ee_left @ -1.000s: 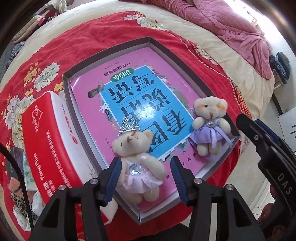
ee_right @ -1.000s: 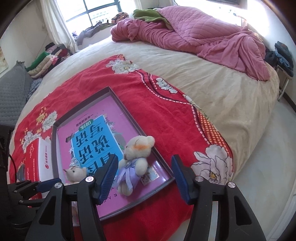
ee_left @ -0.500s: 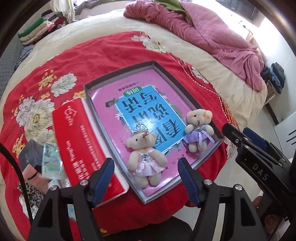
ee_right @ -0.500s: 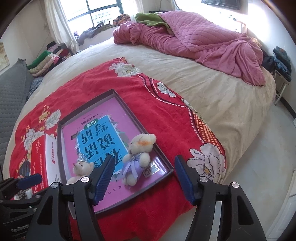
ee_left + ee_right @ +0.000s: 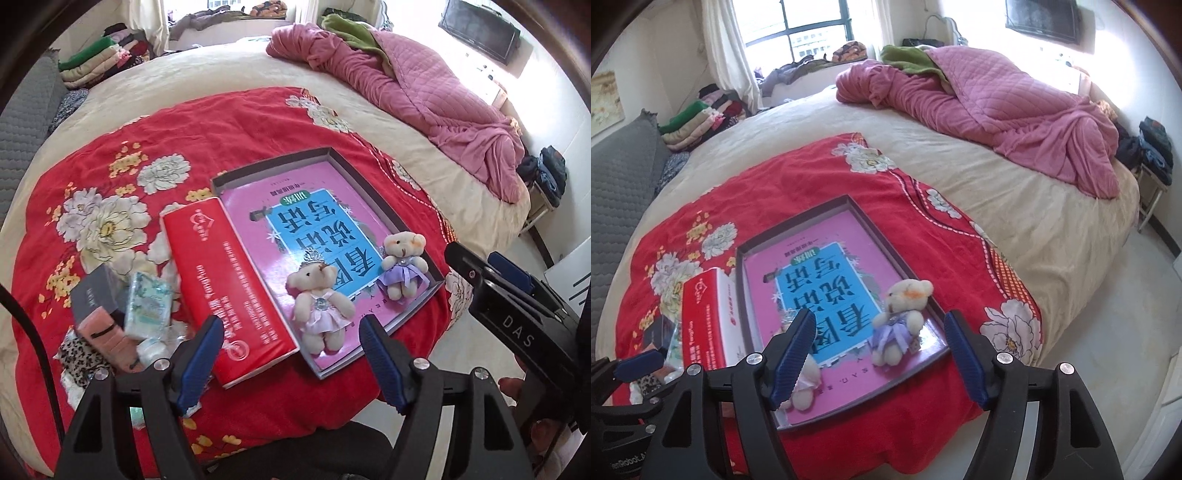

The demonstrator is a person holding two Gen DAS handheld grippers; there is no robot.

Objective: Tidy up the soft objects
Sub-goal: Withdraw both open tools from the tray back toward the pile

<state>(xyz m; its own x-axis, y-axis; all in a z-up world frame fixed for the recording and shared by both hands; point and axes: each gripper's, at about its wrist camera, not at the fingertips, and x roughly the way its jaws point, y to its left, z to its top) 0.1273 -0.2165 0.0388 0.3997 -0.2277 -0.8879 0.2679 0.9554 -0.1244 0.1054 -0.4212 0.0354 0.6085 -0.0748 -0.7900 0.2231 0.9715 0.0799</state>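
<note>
Two small plush bears lie on a pink book inside a shallow grey tray (image 5: 373,184) on a red floral blanket. The bear in a pink dress with a tiara (image 5: 320,302) is nearer the tray's front edge. The bear in a purple dress (image 5: 402,267) lies to its right, and also shows in the right wrist view (image 5: 899,321). My left gripper (image 5: 291,360) is open and empty, held back above the blanket's front edge. My right gripper (image 5: 877,354) is open and empty, above the tray's near end. The pink bear (image 5: 805,384) is partly hidden behind its left finger.
A red box (image 5: 229,288) lies along the tray's left side. Small packets and pouches (image 5: 122,317) are piled left of it. A pink quilt (image 5: 417,99) is bunched at the bed's far right. Folded clothes (image 5: 99,66) are stacked far left. The floor (image 5: 1108,332) is to the right.
Both grippers have pulled back and up from the tray, so the bears look smaller and farther. The left gripper, earlier around the pink bear, is now clear of it. The bears have not moved.
</note>
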